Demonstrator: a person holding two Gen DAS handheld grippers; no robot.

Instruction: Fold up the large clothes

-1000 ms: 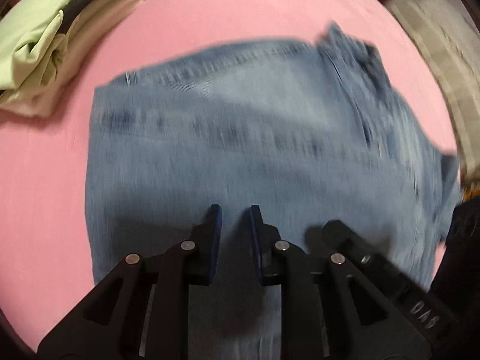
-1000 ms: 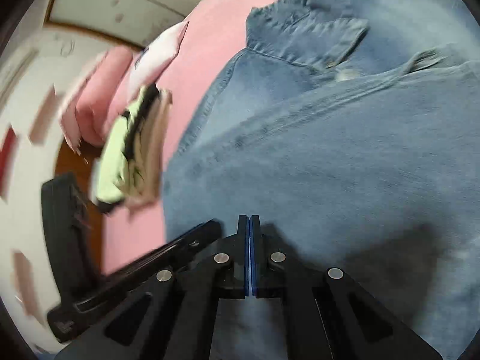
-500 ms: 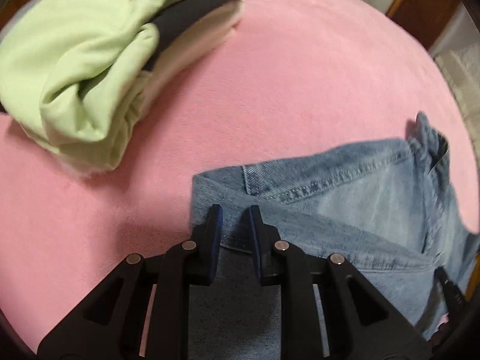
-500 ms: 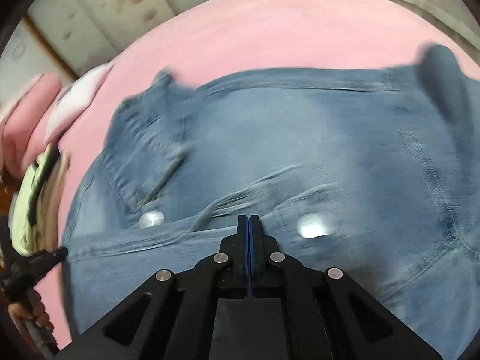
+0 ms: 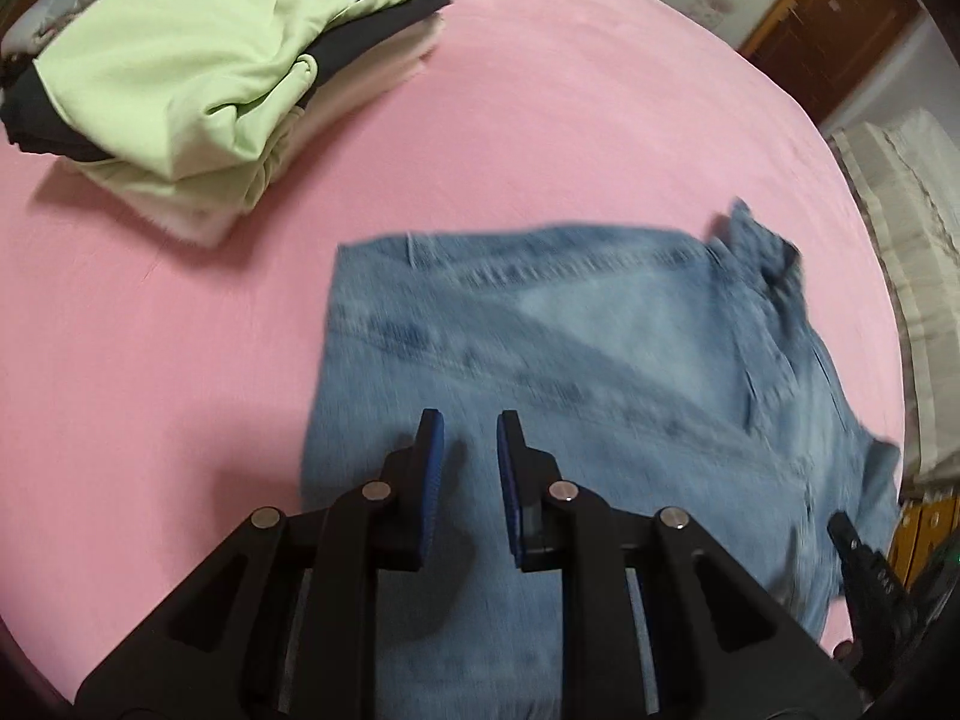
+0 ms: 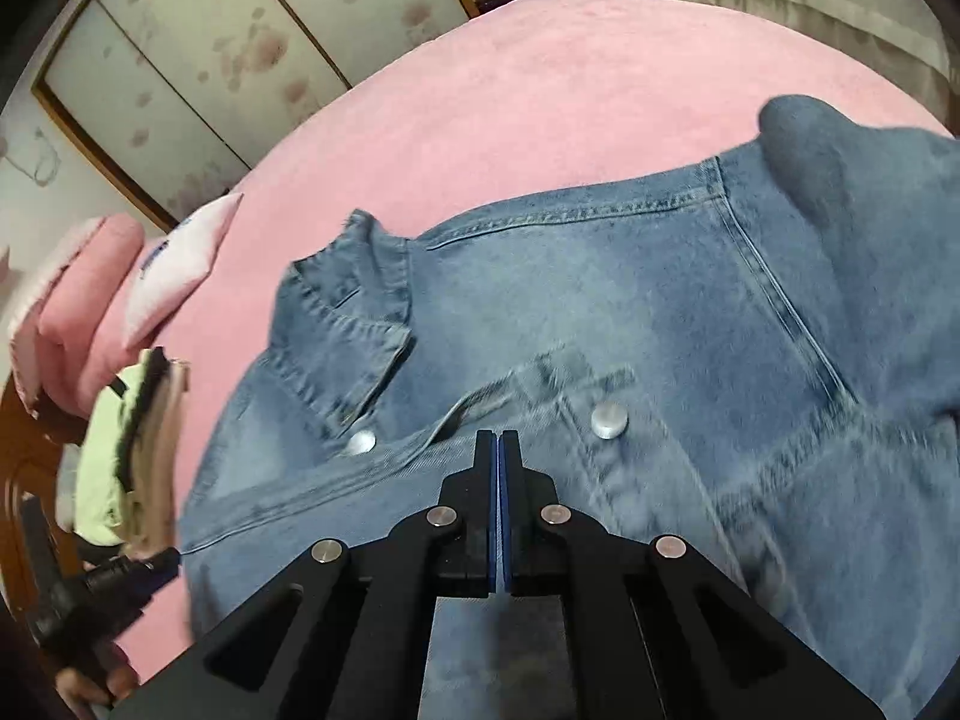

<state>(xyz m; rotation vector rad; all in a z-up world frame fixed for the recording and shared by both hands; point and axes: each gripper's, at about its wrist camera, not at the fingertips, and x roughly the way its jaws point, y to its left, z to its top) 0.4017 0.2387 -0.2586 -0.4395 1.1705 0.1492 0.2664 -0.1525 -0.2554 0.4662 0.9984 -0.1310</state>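
Pink bedding (image 5: 540,120) covers the big bed, and a blue denim jacket (image 5: 600,372) lies spread flat on it. Its collar (image 6: 342,324) points toward the pink pillows (image 6: 90,276) at the head of the bed. Two shiny snap buttons (image 6: 609,422) show on the front. A pile of folded clothes (image 5: 216,72), light green on top with black and cream layers under it, sits well apart from the jacket near the far corner. Sliding doors with a flower pattern (image 6: 198,60) stand behind the bed.

The left claw (image 5: 468,420) is open a small way, with a clear gap between its blue pads (image 5: 433,480). It holds nothing. It hangs just over the near edge of the jacket, by the jacket's left side. I cannot tell if it touches the cloth.

The right claw (image 6: 498,438) is squeezed tight, pads pressed flat together. It sits low over the front of the jacket, between the two buttons. I cannot tell if any cloth is pinched inside.

Half a second ago the left claw was right at the jacket's corner and the green pile looked big and close. Now it has pulled back, so much more of the jacket shows. Its gap looks the same. The right claw is shut just as before and has barely moved.
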